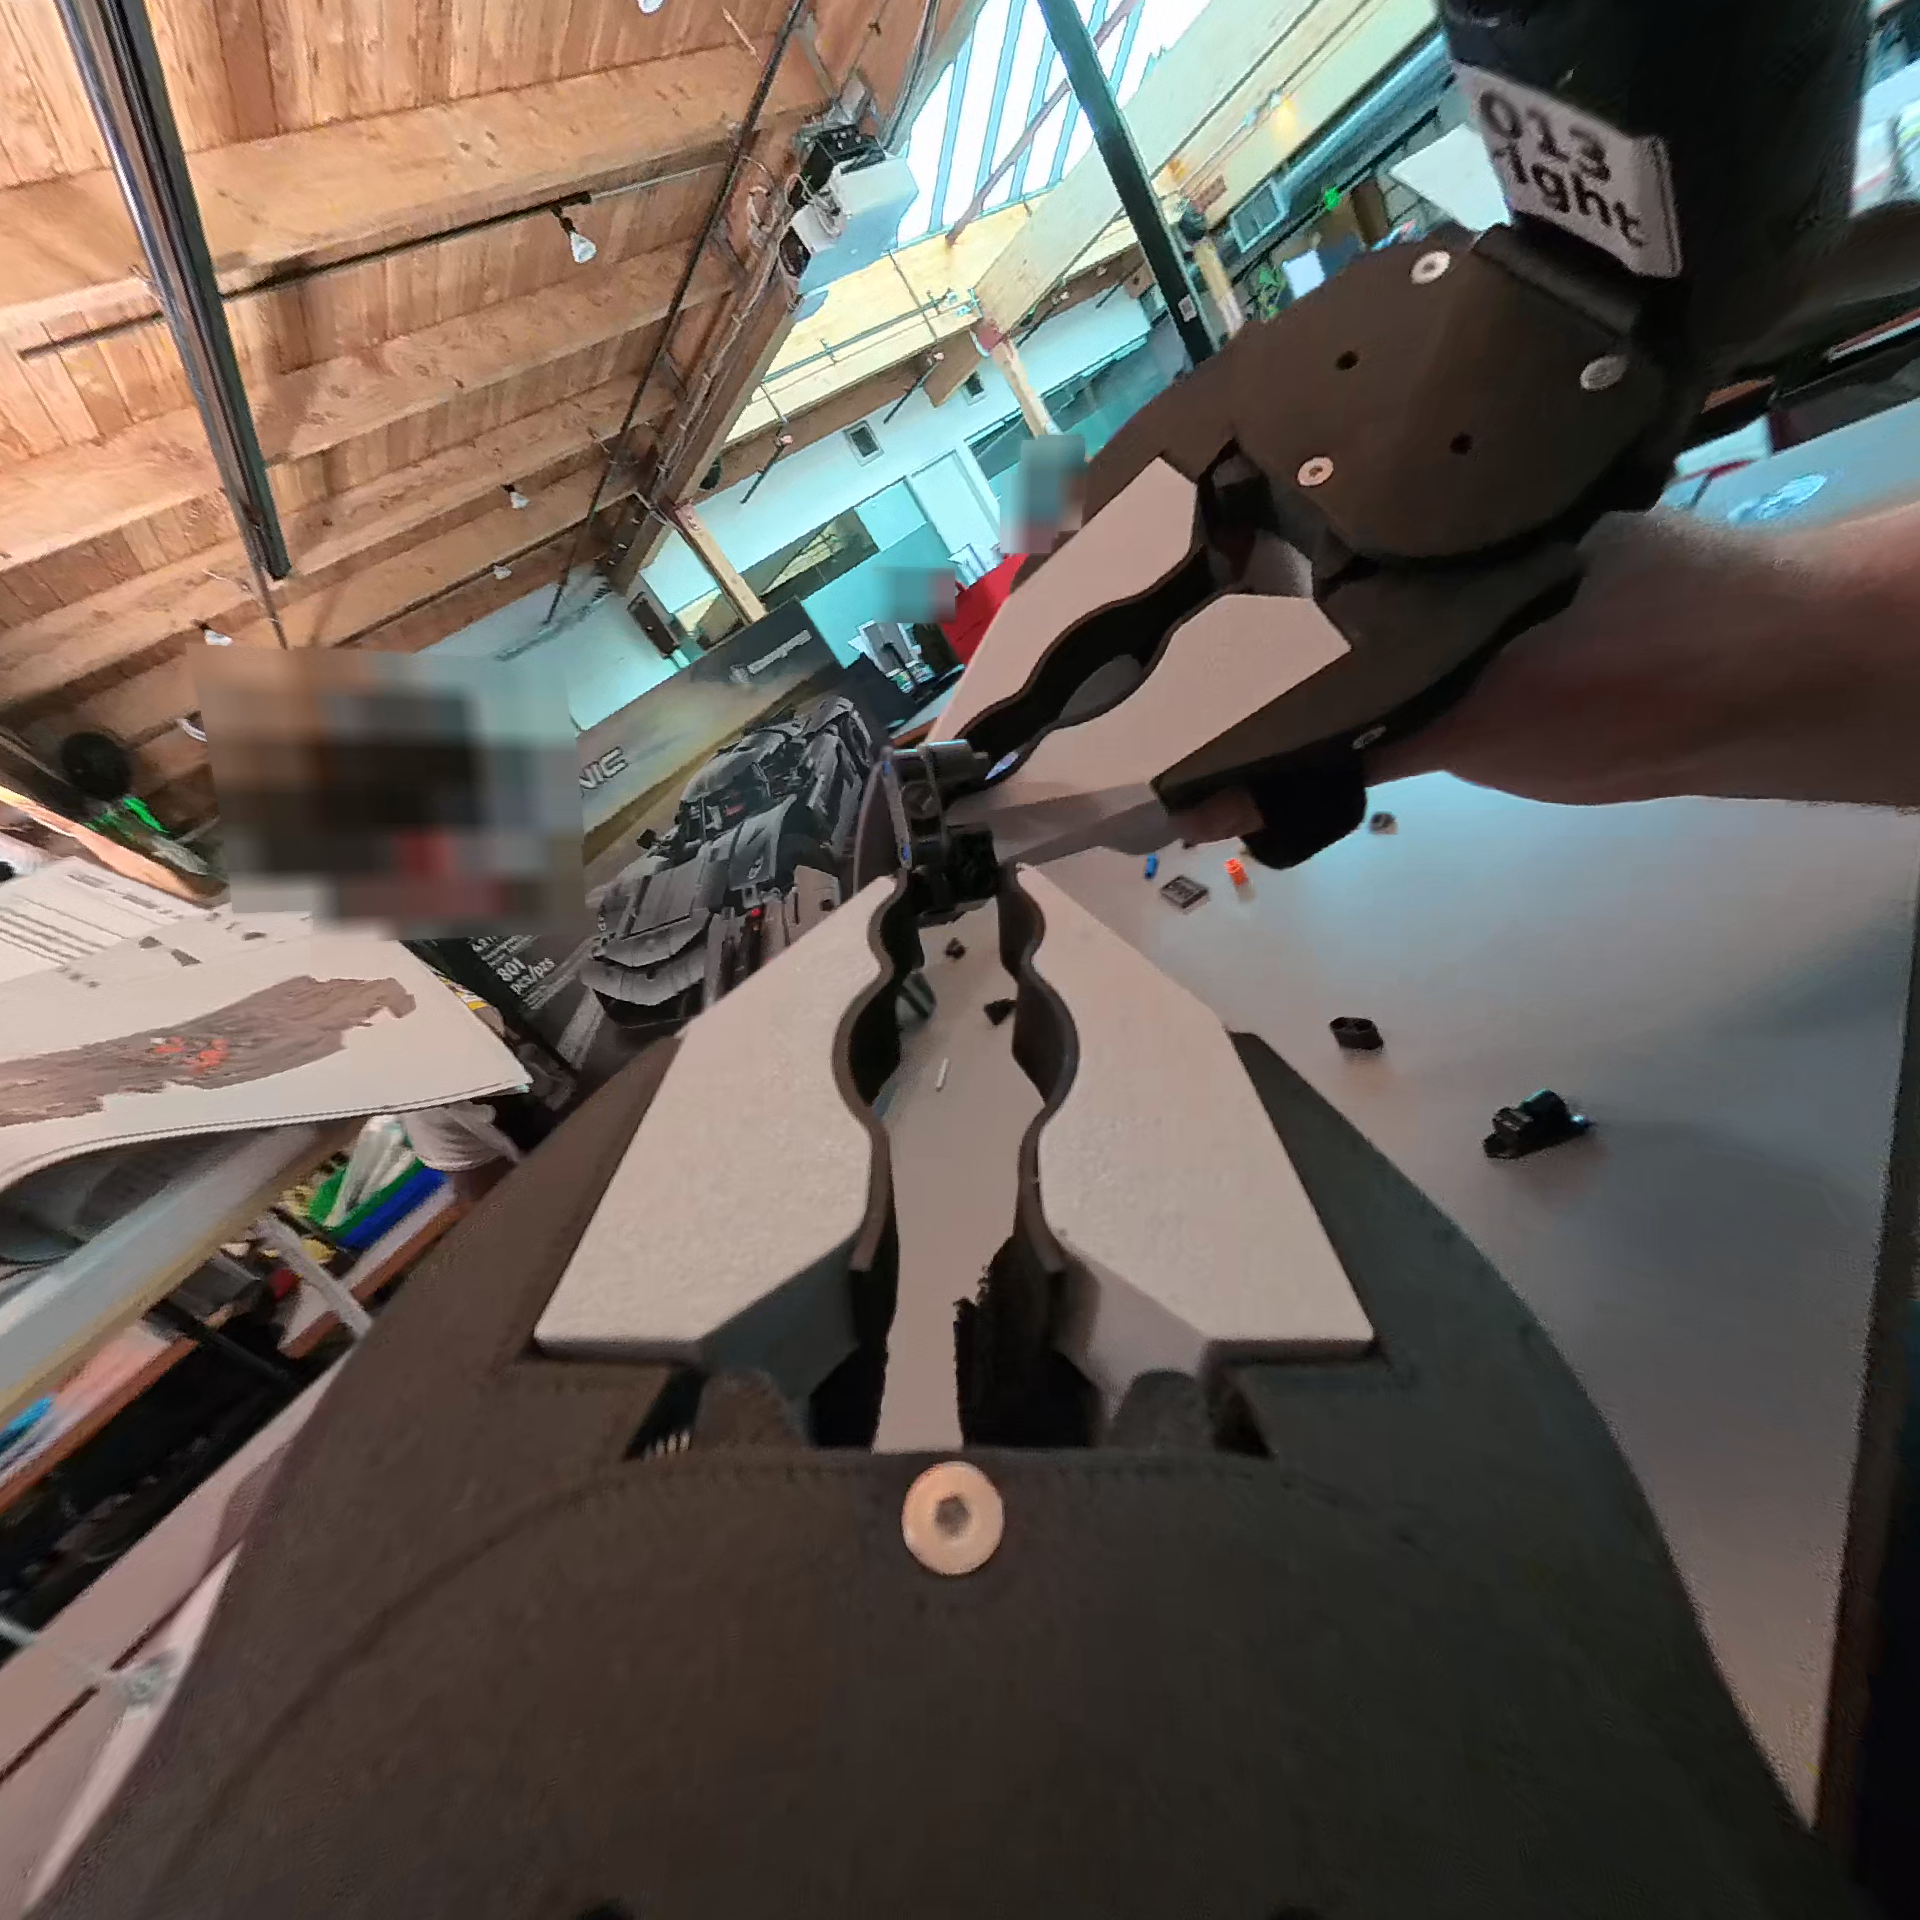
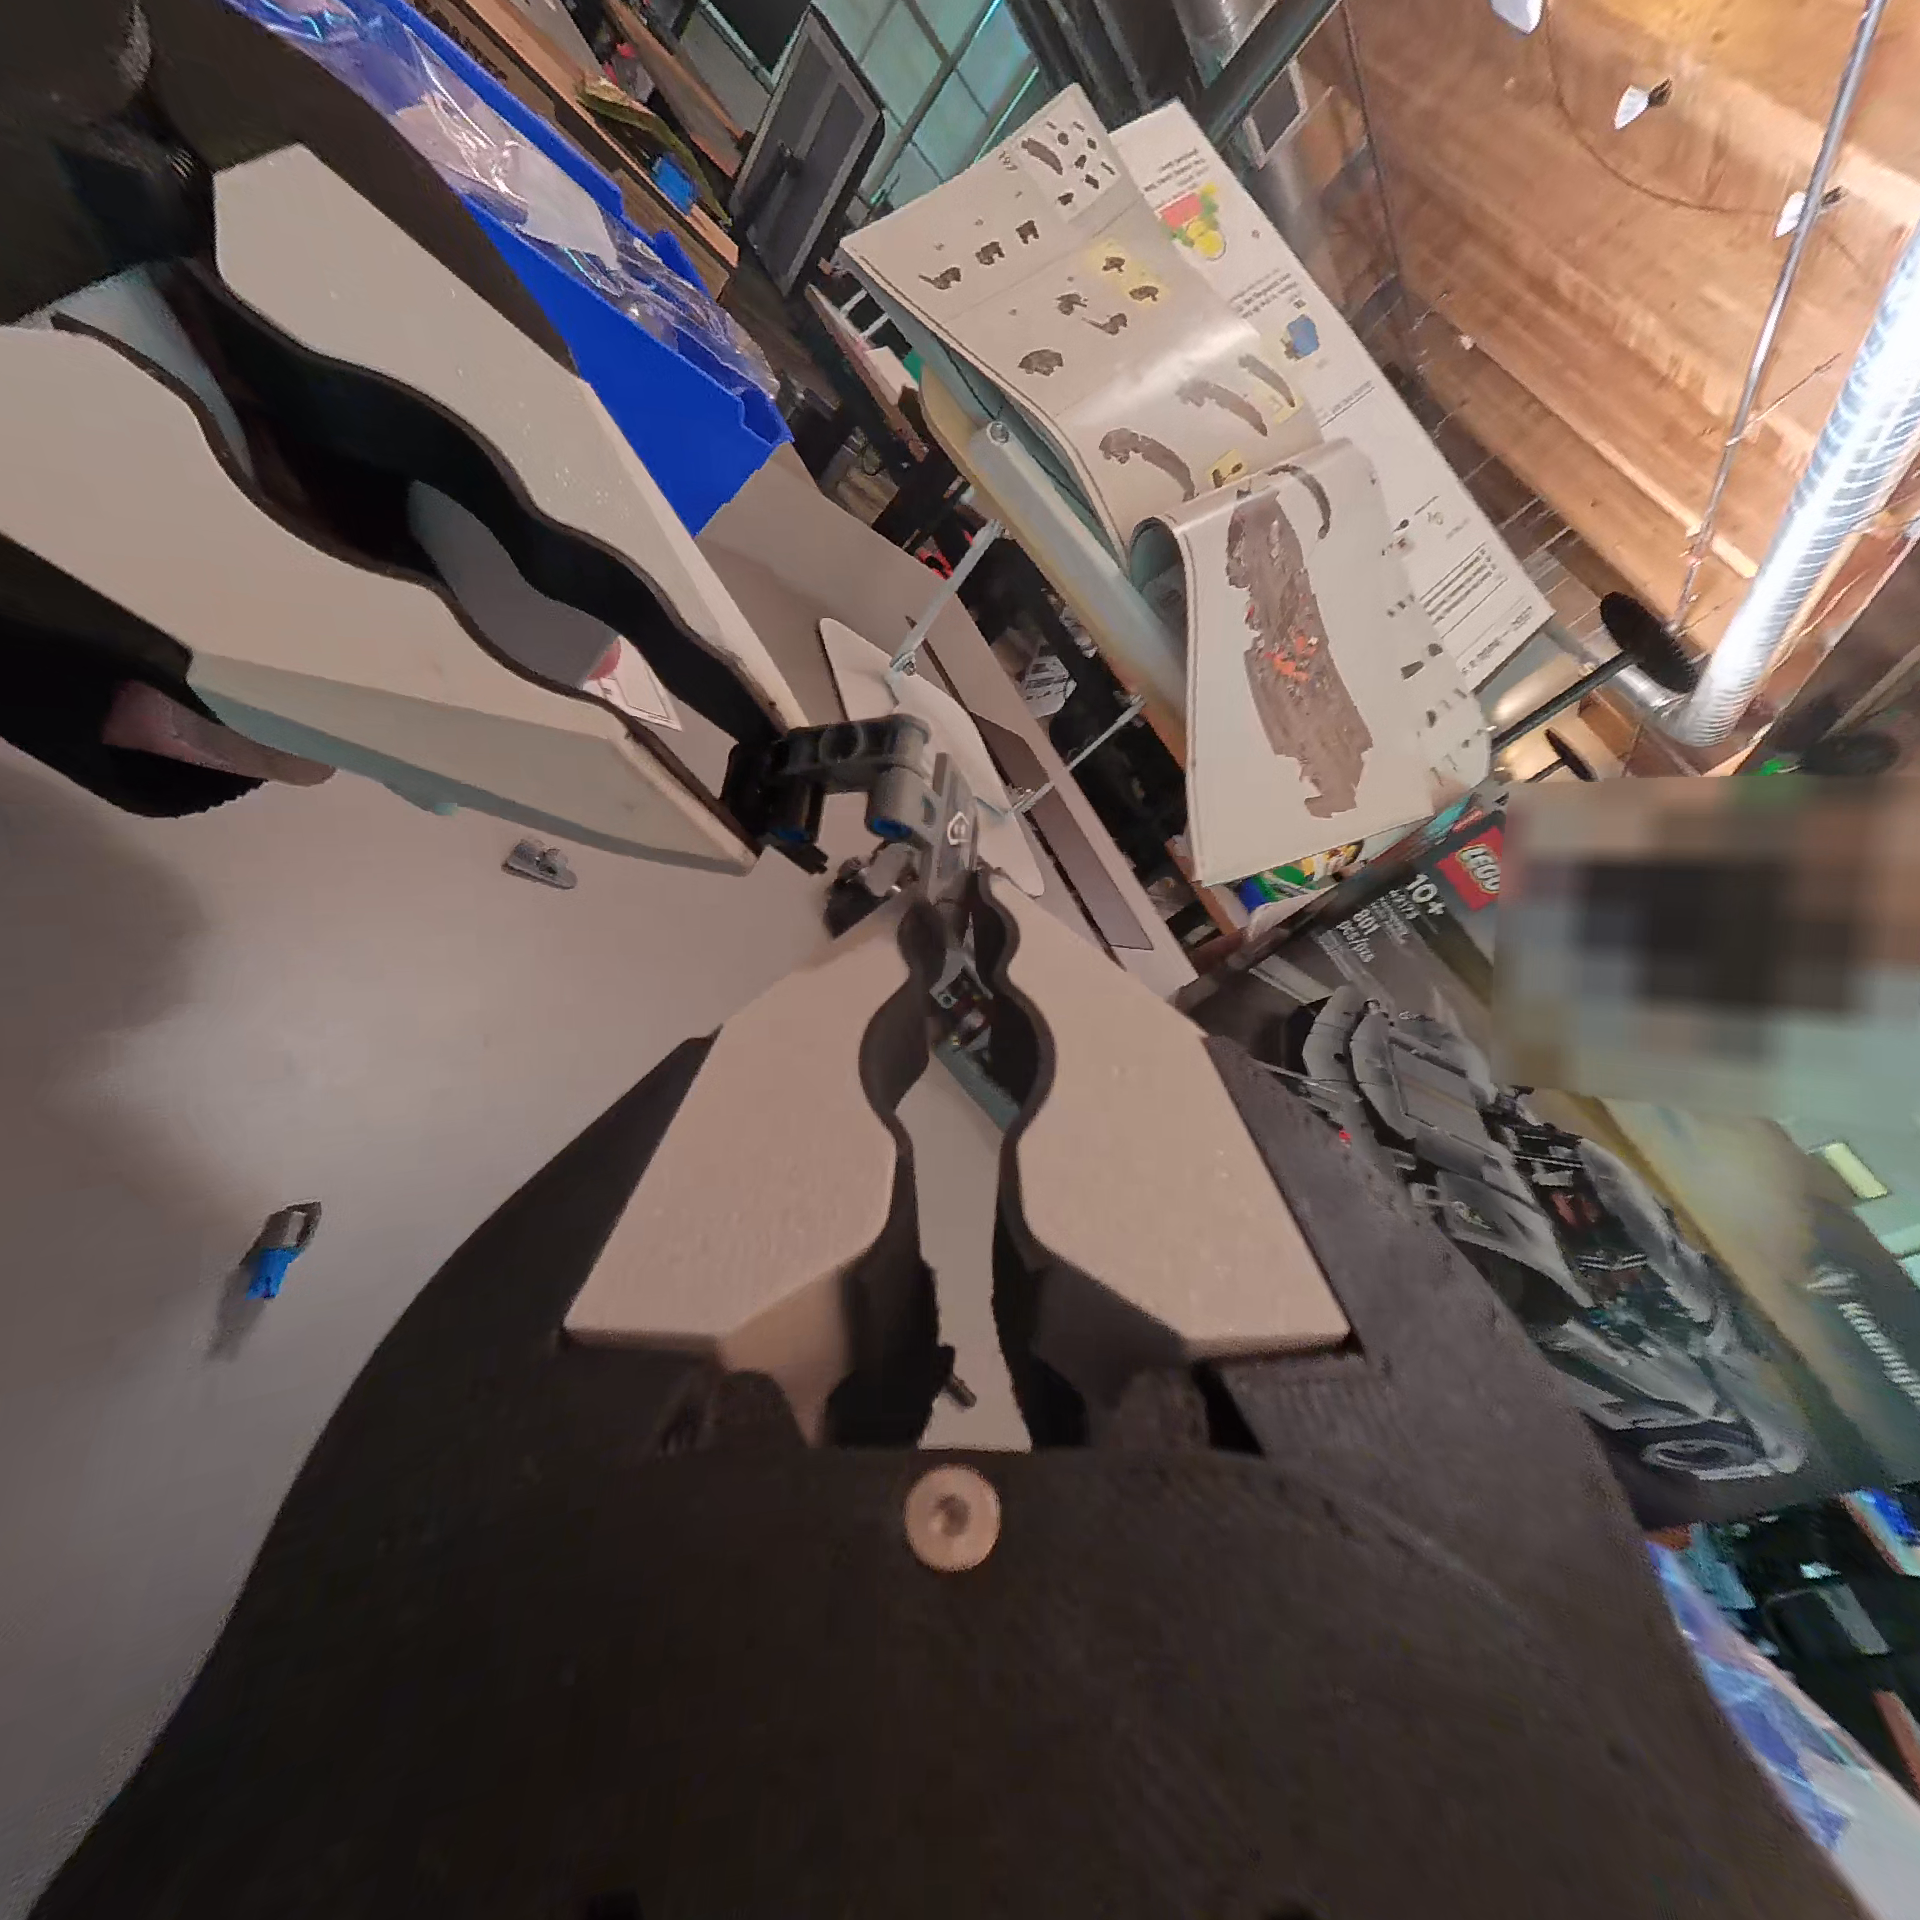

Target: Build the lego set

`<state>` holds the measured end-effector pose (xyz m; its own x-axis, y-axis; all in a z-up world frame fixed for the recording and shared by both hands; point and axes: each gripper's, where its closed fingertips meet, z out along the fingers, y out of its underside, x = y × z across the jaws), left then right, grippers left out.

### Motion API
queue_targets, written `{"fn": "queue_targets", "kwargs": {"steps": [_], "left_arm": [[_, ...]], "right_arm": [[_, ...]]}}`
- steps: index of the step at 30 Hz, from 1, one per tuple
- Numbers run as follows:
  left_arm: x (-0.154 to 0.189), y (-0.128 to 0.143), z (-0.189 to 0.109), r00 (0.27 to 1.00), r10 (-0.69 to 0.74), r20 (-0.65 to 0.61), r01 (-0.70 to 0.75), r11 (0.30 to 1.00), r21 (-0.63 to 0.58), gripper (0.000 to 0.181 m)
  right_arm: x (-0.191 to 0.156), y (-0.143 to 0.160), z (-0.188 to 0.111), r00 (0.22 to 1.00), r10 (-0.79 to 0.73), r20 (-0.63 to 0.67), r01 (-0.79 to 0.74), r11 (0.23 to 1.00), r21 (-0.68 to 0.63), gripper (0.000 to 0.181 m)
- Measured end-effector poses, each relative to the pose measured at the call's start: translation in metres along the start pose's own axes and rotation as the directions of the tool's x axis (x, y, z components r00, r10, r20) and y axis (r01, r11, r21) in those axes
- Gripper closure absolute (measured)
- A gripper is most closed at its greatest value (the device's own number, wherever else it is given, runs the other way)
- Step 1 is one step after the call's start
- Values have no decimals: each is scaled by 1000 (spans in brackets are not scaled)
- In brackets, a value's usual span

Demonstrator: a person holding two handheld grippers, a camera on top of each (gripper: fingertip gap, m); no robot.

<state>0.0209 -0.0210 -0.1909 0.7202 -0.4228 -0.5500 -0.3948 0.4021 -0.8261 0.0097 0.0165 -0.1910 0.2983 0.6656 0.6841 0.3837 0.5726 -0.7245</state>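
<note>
A small Lego sub-assembly of black and grey Technic parts with blue pins (image 1: 938, 831) is held in the air above the grey table (image 1: 1621, 966) between both grippers. My left gripper (image 1: 948, 902) is shut on its black end. My right gripper (image 1: 971, 774) comes in from the upper right and is shut on the other end. In the right wrist view my right gripper (image 2: 951, 914) clamps the grey part (image 2: 951, 831), and my left gripper (image 2: 756, 795) comes from the left and grips the black part (image 2: 805, 764).
Loose pieces lie on the table: black parts (image 1: 1356, 1032) (image 1: 1532, 1122), an orange piece (image 1: 1236, 871), a blue-and-grey pin (image 2: 275, 1252), a grey piece (image 2: 540, 862). An open instruction booklet (image 2: 1247, 468), the Lego box (image 2: 1507, 1143) and a blue bin (image 2: 644, 343) stand behind. One gripper's finger ends stand about 4 cm off the other's.
</note>
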Motion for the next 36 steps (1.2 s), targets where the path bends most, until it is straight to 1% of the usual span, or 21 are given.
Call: {"fn": "queue_targets", "kwargs": {"steps": [3, 7, 14, 18, 21, 25, 29, 36], "left_arm": [[2, 1, 1, 997, 71, 26, -70, 997, -21, 168], [3, 4, 2, 999, 36, 9, -36, 999, -19, 168], [3, 3, 1, 999, 41, 11, -41, 999, -13, 168], [2, 10, 3, 1000, 17, 8, -16, 999, -43, 164], [0, 11, 3, 1000, -9, 3, 9, 999, -38, 162], [5, 10, 5, 1000, -12, -16, 11, 999, -35, 159], [9, 11, 6, 999, -25, -38, 23, 999, -42, 163], [11, 15, 7, 992, -100, -83, 96, 994, -53, 165]], "right_arm": [[2, 0, 0, 999, -43, -33, 43, 999, -8, 180], [3, 2, -1, 995, -87, -44, 85, 996, -31, 180], [5, -2, -2, 983, -165, -74, 161, 985, -59, 180], [10, 2, -4, 975, -199, -99, 188, 976, -109, 181], [13, 5, -6, 964, -242, -110, 225, 963, -147, 181], [10, 7, -6, 952, -290, -97, 270, 946, -178, 181], [4, 8, -3, 940, -329, -88, 307, 931, -196, 181], [3, 12, -3, 924, -373, -86, 345, 910, -231, 181]]}}
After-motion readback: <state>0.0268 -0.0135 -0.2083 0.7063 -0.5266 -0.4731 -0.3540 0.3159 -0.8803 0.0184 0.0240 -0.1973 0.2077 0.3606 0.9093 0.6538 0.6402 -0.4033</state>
